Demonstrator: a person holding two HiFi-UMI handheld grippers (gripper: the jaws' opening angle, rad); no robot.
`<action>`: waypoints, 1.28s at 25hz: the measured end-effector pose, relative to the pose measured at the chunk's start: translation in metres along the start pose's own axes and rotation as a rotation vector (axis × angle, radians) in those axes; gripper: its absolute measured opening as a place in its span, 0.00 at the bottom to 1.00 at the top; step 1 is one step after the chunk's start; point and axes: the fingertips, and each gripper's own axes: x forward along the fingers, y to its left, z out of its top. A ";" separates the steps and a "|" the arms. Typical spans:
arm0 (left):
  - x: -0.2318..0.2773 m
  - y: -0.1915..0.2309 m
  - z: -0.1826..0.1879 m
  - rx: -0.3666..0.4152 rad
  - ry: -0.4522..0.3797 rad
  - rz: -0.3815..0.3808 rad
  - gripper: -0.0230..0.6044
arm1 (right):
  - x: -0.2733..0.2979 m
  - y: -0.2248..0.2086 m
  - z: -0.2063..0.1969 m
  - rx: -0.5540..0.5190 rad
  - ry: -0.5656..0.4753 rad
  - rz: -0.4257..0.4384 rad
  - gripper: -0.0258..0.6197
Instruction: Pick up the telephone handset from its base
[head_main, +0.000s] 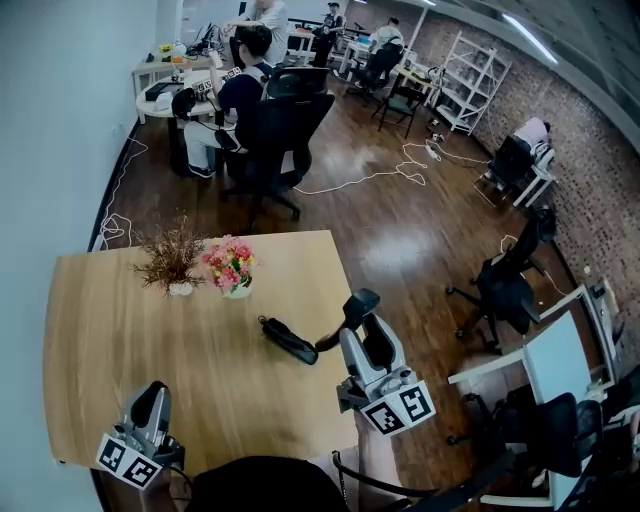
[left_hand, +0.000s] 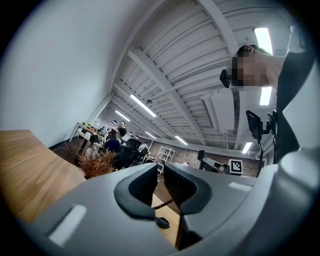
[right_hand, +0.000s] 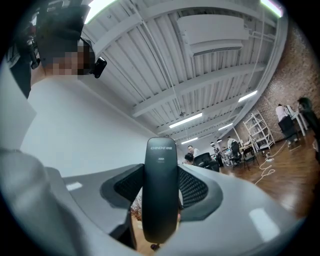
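Note:
In the head view my right gripper (head_main: 362, 303) hangs over the wooden table's (head_main: 120, 330) right edge, shut on the black telephone handset (head_main: 354, 312), which is lifted off the table. The right gripper view has the handset (right_hand: 161, 190) standing upright between the pads of my right gripper (right_hand: 160, 176). The long black base (head_main: 287, 340) lies on the table just left of it, and a thin cord runs between them. My left gripper (head_main: 152, 395) rests at the table's near left corner. In its own view my left gripper (left_hand: 158, 180) stands open by a narrow slit with nothing in it.
A dried plant (head_main: 172, 262) and a pot of pink flowers (head_main: 231, 265) stand at the table's far side. Right of the table are dark wood floor, office chairs (head_main: 505, 285) and a white desk (head_main: 555, 360). People sit at desks far behind (head_main: 250, 90).

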 end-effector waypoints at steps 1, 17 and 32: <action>-0.001 -0.001 0.000 -0.001 0.000 -0.001 0.11 | -0.001 0.001 0.000 -0.003 0.001 0.001 0.38; 0.019 -0.015 -0.012 -0.004 0.034 -0.045 0.11 | -0.011 -0.012 -0.004 -0.005 0.012 -0.023 0.38; 0.028 -0.026 -0.019 0.010 0.051 -0.063 0.11 | -0.011 -0.017 -0.011 -0.010 0.025 -0.014 0.38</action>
